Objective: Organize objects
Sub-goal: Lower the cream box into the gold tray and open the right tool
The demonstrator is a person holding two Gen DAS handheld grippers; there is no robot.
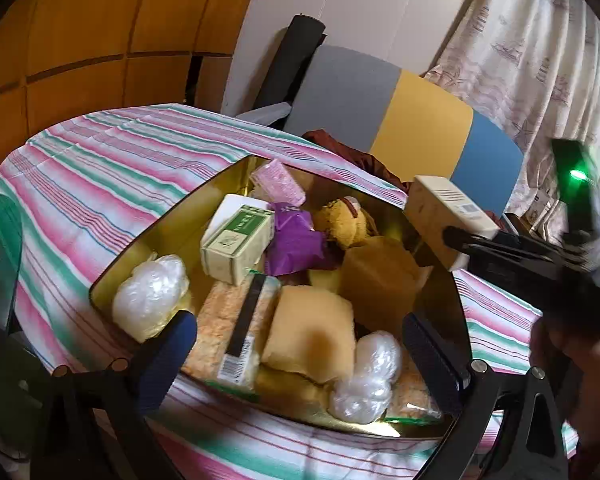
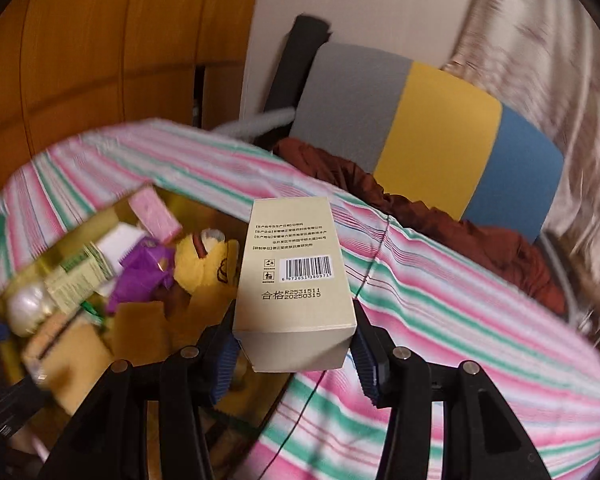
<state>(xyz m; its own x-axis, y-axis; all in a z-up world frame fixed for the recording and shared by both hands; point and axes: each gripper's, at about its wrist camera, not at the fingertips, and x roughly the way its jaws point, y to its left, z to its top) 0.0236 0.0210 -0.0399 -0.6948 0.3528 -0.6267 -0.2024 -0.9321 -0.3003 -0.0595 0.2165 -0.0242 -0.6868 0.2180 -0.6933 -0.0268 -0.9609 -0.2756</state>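
A gold tray [image 1: 140,256] on the striped tablecloth [image 1: 100,168] holds several items: a green and white box [image 1: 236,244], a pink packet [image 1: 278,182], a purple wrapper [image 1: 296,244], a yellow plush toy [image 1: 342,224], sponges [image 1: 312,336] and clear plastic bundles [image 1: 152,296]. My left gripper [image 1: 300,354] stands wide open over the tray's near edge, nothing between its blue pads. My right gripper [image 2: 294,354] is shut on a beige box with a barcode [image 2: 296,276], held above the tray's right side; the same beige box [image 1: 444,212] shows at the right of the left wrist view.
A grey, yellow and blue chair back [image 1: 404,120] stands behind the table with a brown cloth [image 2: 460,232] on the seat. Wooden cabinets [image 1: 80,40] lie at the back left, a patterned curtain [image 1: 540,60] at the right. A thin dark cord [image 2: 364,280] crosses the tablecloth [image 2: 460,320].
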